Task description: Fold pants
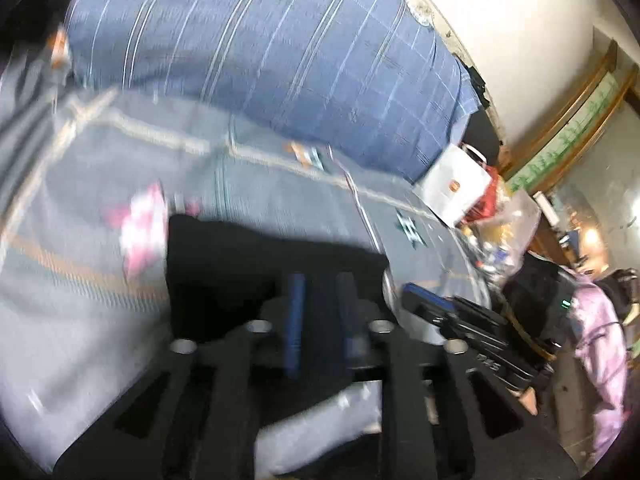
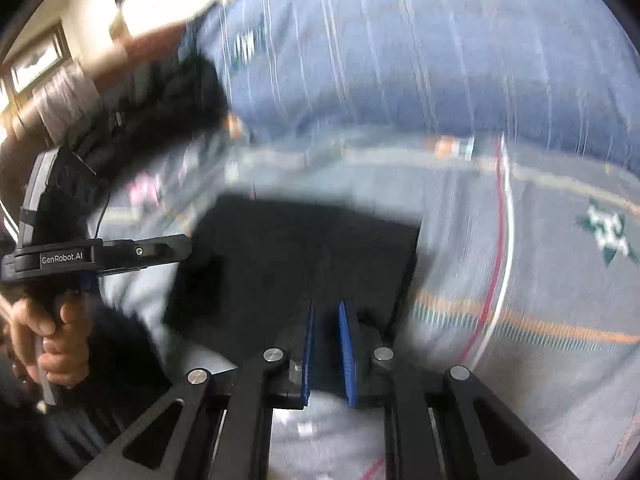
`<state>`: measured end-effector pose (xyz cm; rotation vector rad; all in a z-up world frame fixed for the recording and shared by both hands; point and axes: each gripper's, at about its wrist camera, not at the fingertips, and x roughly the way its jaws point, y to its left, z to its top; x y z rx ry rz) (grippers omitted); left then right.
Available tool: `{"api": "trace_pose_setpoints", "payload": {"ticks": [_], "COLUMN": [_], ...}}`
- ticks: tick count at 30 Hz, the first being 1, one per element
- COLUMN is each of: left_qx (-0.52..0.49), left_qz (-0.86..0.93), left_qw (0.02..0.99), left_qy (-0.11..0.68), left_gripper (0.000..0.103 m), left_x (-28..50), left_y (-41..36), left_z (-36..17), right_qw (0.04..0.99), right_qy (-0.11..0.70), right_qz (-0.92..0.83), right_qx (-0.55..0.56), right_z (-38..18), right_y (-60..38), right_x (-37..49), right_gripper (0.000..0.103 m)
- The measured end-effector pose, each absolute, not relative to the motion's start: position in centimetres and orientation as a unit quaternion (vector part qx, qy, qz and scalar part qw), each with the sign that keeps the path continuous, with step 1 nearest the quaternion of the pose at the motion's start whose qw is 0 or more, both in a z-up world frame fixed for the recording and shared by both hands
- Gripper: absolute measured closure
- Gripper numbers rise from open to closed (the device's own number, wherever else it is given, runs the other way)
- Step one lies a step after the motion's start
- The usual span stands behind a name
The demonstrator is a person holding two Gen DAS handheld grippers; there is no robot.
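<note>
Pants [image 2: 304,252], dark and bunched, are lying mid-frame on the bedsheet [image 2: 520,280] in both views. Right gripper [image 2: 330,312] is clamping a pants edge between near-closed blue pads, likely to drag a fold. Left gripper [image 1: 320,284] is pinching the other side; blurred, grip looking closed. Blue quilt [image 1: 280,40] is filling the top.

We read "GenRobot.AI", white print on the black handheld left gripper [image 2: 172,246], left of the right gripper's fingers.
</note>
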<state>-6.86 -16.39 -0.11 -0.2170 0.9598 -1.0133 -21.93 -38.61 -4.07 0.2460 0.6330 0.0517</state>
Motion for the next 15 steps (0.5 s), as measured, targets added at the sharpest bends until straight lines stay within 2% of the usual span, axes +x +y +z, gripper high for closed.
{"api": "trace_pose_setpoints", "payload": {"ticks": [4,6,7,15], "left_qx": [-0.042,-0.02,-0.031,-0.037], "left_qz": [-0.372,-0.346,-0.343,-0.337], "left_qw": [0.793,0.79,0.791,0.808], "left_qy": [0.481,0.505,0.506,0.483], "left_gripper": [0.079,0.076,0.076,0.077], "left_x": [-3.5,-3.0,-2.8,-3.6], "left_y": [-18.7,-19.3,-19.0,-18.8], "left_z": [-2.4,-5.0,-5.6,-5.4], "right_qw": [0.949,0.931,0.914,0.912], "right_qy": [0.296,0.353,0.396,0.391], "right_qz": [0.009,0.006,-0.002,-0.005], "right_qx": [0.112,0.095,0.093,0.123], "right_z": [-3.4,-5.4,-7.1,-6.9], "right_y": [-39.0,-38.8,-38.8,-39.4], "right_x": [-18.9,-16.2,-14.9,-15.1], "right_gripper": [0.091,0.091,0.09,0.09]}}
